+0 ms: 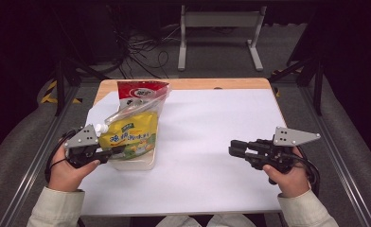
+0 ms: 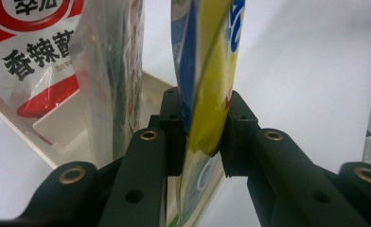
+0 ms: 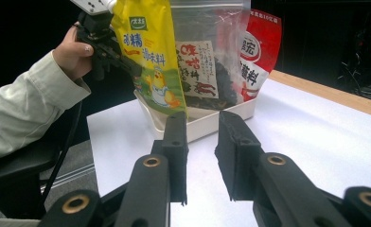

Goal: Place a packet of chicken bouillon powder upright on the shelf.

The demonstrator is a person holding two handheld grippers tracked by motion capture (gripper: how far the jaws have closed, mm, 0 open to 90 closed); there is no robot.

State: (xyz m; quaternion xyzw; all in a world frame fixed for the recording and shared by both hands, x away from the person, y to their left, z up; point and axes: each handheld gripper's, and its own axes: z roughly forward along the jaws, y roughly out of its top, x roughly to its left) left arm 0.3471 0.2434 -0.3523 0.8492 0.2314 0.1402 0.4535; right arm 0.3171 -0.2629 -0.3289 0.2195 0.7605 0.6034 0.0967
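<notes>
A yellow seasoning pouch (image 1: 129, 135) stands at the front of a white tray (image 1: 134, 164) on the left of the table. My left gripper (image 1: 119, 150) is shut on the pouch's lower edge; in the left gripper view both pads pinch the yellow pouch (image 2: 207, 71) from either side. Behind it in the tray are a clear bag of dark contents (image 1: 127, 112) and a red packet (image 1: 141, 92). My right gripper (image 1: 232, 147) hovers over the right of the table, open with a narrow gap and nothing between its jaws, pointing toward the tray (image 3: 207, 124).
A white sheet (image 1: 207, 142) covers the table, whose wooden edge (image 1: 198, 83) shows at the back. Metal rails run along both sides. A white frame and loose cables lie on the floor behind the table.
</notes>
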